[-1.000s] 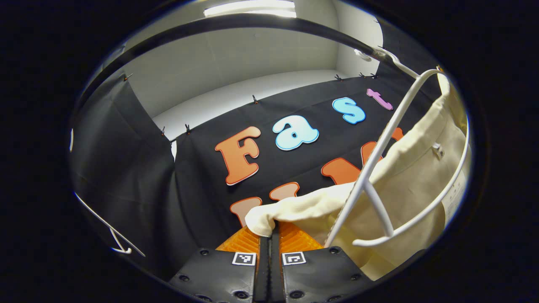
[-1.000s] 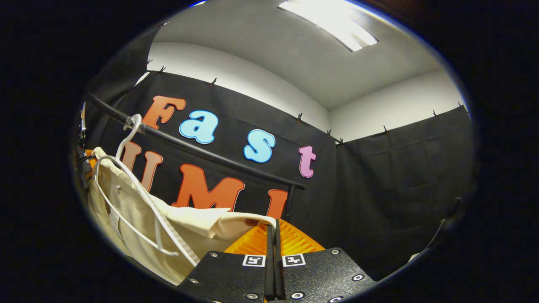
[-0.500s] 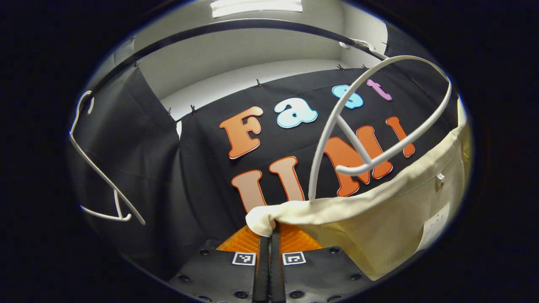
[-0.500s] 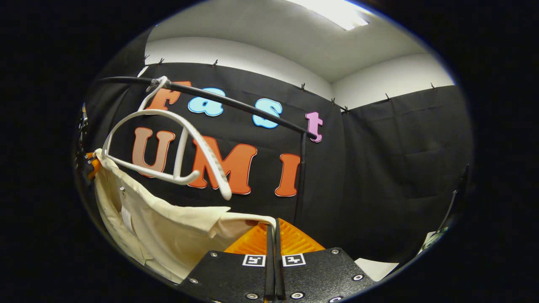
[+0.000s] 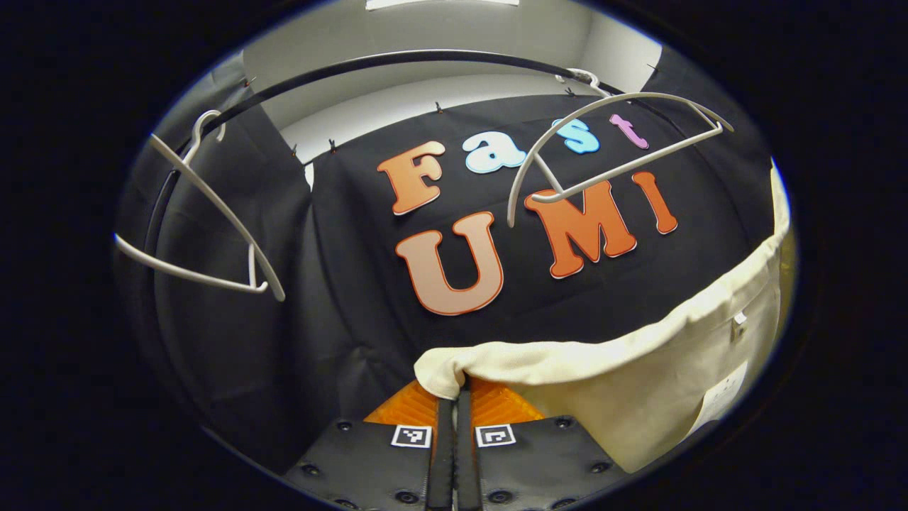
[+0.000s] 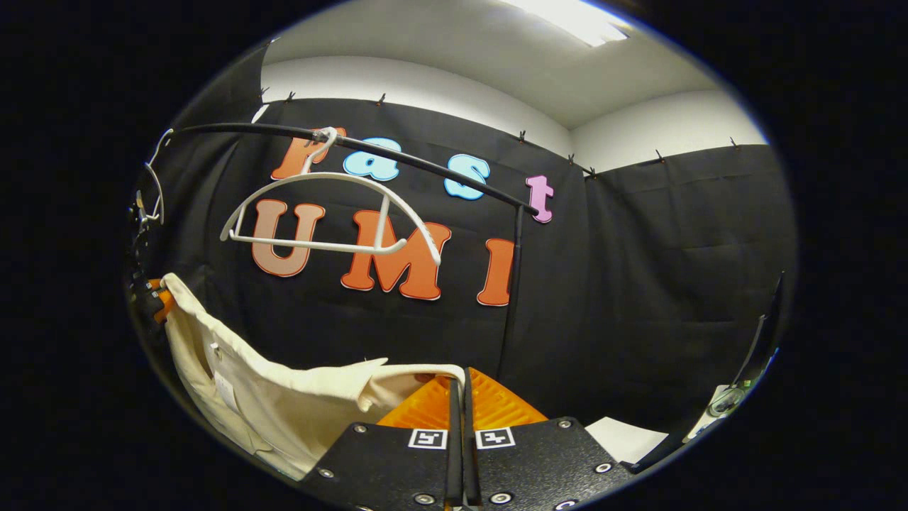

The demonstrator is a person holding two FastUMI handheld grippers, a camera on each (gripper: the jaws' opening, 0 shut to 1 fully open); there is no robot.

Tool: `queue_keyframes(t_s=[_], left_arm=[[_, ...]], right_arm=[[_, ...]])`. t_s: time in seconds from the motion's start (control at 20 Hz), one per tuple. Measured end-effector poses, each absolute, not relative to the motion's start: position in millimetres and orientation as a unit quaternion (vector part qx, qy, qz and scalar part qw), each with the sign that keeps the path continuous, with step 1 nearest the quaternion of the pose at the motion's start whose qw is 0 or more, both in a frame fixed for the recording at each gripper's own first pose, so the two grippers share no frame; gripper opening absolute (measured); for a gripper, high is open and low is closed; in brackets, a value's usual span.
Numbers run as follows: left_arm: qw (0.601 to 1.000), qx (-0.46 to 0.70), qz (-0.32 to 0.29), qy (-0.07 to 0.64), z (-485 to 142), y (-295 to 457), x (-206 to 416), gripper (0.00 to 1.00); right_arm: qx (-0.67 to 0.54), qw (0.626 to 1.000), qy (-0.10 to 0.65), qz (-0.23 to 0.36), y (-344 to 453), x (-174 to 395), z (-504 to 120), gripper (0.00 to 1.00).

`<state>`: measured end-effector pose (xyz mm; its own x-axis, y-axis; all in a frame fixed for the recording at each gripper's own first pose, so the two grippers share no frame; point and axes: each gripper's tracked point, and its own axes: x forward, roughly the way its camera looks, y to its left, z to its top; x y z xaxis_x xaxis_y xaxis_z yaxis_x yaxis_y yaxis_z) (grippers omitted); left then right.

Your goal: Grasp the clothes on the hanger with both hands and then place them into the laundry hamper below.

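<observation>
Both jaws are closed tight: the left gripper point(image 5: 455, 397) pinches one bunched edge of the cream garment point(image 5: 638, 383), and the right gripper point(image 6: 461, 397) pinches the opposite edge, so the cloth sags between them. Above it, the bare white hanger point(image 6: 333, 213) hangs from the black rail point(image 6: 425, 165), clear of the garment. A second white hanger point(image 5: 206, 220) hangs farther left in the left gripper view.
</observation>
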<state>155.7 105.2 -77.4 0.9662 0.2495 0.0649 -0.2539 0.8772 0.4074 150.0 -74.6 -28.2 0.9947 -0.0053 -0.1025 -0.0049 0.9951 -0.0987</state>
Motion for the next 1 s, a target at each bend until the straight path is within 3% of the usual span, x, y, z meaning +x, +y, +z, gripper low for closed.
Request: queue_keyframes(t_s=[0.1,0.45,0.75,1.0], left_arm=[[0.977,0.176,0.122,0.009,-80,94,135,0.09],[0.992,0.111,-0.001,0.064,-114,-5,88,0.10],[0.985,0.025,-0.069,0.157,-181,-67,90,0.10],[0.960,-0.024,-0.079,0.268,-265,-85,91,0.11]], right_arm=[[-0.034,0.998,0.056,0.009,-65,133,-26,0.00],[0.016,0.992,0.096,0.078,1,90,-44,0.00],[0.044,0.975,0.163,0.145,66,87,-112,0.02],[0.042,0.955,0.244,0.166,90,78,-194,0.02]])
